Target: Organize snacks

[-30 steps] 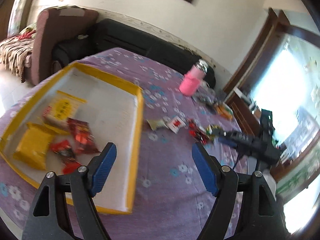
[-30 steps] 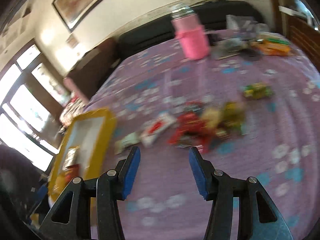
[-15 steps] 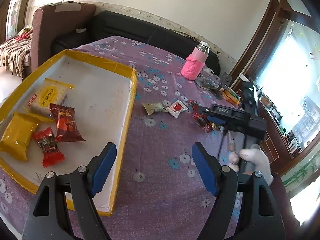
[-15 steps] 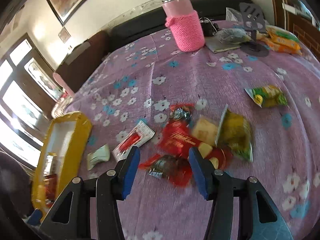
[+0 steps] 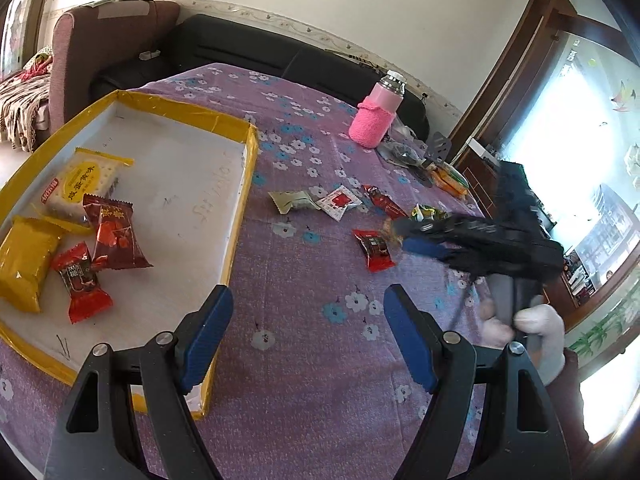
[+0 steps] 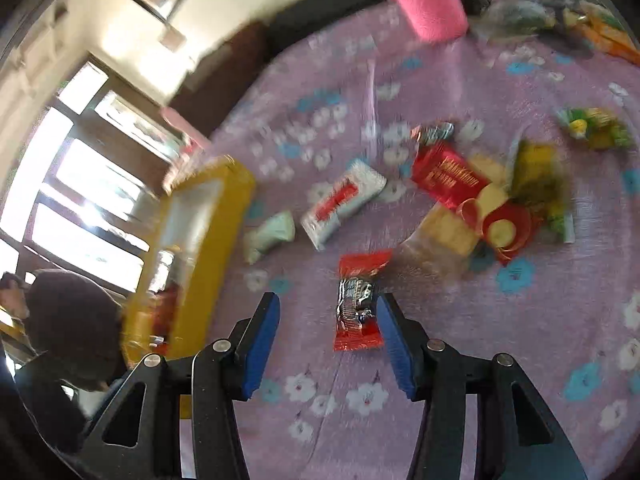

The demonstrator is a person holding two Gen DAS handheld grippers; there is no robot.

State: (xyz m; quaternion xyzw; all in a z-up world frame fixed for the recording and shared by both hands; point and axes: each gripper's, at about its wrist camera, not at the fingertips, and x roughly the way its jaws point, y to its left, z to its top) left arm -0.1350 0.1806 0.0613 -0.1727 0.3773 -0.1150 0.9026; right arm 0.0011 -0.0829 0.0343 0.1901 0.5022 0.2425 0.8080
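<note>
A yellow-rimmed tray (image 5: 241, 184) on the purple flowered cloth holds several wrapped snacks, among them a yellow pack (image 5: 24, 262) and a dark red pack (image 5: 114, 240). Loose snacks lie right of it. My left gripper (image 5: 308, 338) is open and empty above the cloth, by the tray's right rim. My right gripper (image 6: 326, 344) is open, low over a small red packet (image 6: 358, 300) that lies between its fingers, close to the right one; it also shows in the left wrist view (image 5: 374, 248). A white-red sachet (image 6: 342, 204) and a pale green packet (image 6: 270, 236) lie beyond.
A pink bottle (image 5: 378, 114) stands at the far side of the table. A heap of red, yellow and green snacks (image 6: 492, 200) lies to the right of the red packet. A black sofa (image 5: 248, 52) and an armchair (image 5: 100, 40) stand behind the table.
My right gripper has moved forward and down over the snack pile to the small red packet. My left gripper has stayed open, with its view shifting slightly.
</note>
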